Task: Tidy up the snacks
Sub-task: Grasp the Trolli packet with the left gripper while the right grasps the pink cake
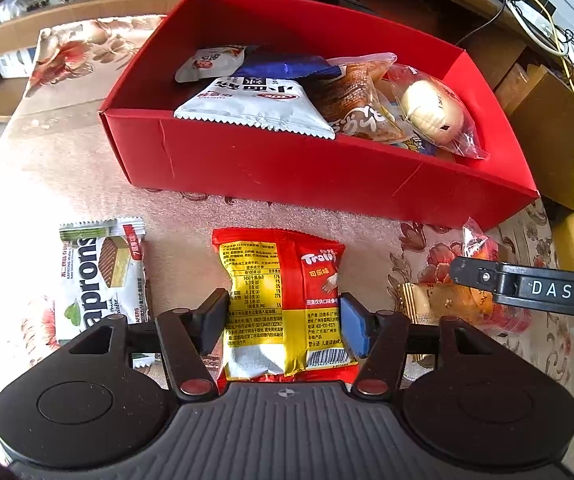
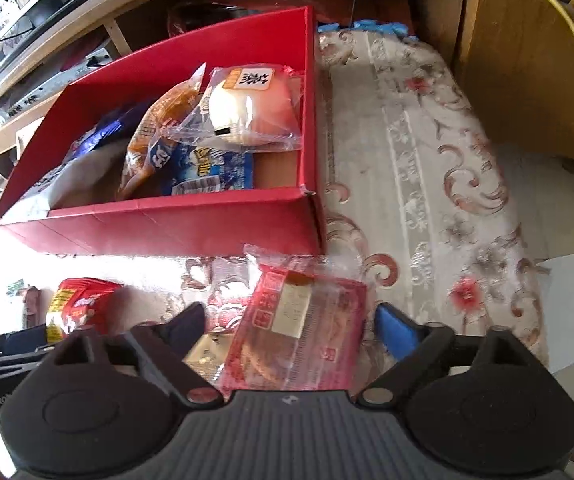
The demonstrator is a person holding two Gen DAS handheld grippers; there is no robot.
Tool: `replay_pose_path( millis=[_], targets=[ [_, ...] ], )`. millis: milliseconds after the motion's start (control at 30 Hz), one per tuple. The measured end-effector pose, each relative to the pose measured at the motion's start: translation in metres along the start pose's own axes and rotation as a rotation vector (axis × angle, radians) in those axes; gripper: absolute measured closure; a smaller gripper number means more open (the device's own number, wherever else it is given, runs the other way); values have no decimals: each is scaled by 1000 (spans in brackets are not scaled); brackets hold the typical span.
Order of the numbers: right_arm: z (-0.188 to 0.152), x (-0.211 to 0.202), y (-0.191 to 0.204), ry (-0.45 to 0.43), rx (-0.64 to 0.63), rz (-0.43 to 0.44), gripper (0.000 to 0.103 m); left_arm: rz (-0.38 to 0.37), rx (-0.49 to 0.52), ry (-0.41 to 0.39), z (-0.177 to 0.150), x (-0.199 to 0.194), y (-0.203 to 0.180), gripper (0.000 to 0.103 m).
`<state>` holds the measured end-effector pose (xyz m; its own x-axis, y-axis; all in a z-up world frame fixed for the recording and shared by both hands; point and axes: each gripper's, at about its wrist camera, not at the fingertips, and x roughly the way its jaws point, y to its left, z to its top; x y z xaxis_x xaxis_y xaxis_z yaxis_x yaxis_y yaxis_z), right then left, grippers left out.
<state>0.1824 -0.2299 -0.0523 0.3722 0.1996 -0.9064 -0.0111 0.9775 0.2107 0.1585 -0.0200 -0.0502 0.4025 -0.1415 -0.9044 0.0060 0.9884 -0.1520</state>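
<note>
- Your left gripper [image 1: 285, 322] pinches the Trolli bag [image 1: 283, 300] on the cloth before the box [image 1: 287, 164]; soft bag, may slip when lifted.
- Your right gripper [image 2: 291, 326] gapes wide around the red pack [image 2: 303, 328], seemingly not touching; closing off-centre could snag the gold wrapper [image 2: 203, 354].

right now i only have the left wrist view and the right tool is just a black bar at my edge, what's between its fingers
Observer: The right gripper straddles a clear-wrapped red pastry packet lying on the table.
Operator: is it gripping yet
Observer: No, its fingers stand wide open and are not pressing the wrapper.
Operator: any room in the red box for it
Observer: Bare floor shows in the box's near right corner, beside a blue-and-white packet.
</note>
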Motion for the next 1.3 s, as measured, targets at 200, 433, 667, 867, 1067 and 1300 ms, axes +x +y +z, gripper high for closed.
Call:
replay_pose_path(
  millis=[200, 433, 667, 867, 1067, 1300],
  targets=[
    [3, 6, 6, 27, -5, -25, 0, -14, -1, 3, 0, 0, 3, 32],
    [-1, 10, 18, 15, -61, -88, 5, -11, 23, 3, -1, 2, -3, 25],
    [-17, -7, 20, -11, -112, -79, 45, 3, 32, -5, -5, -1, -2, 36],
    [-38, -22, 30, -30, -157, -72, 45, -12, 32, -7, -19, -8, -1, 37],
    [-57, -46, 38, -63, -174, -39, 46, -42, 18, -19, -26, -18, 1, 39],
    [-72, -49, 45, -51, -207, -37, 45, -53, 29, -29, -35, -25, -1, 40]
  ],
)
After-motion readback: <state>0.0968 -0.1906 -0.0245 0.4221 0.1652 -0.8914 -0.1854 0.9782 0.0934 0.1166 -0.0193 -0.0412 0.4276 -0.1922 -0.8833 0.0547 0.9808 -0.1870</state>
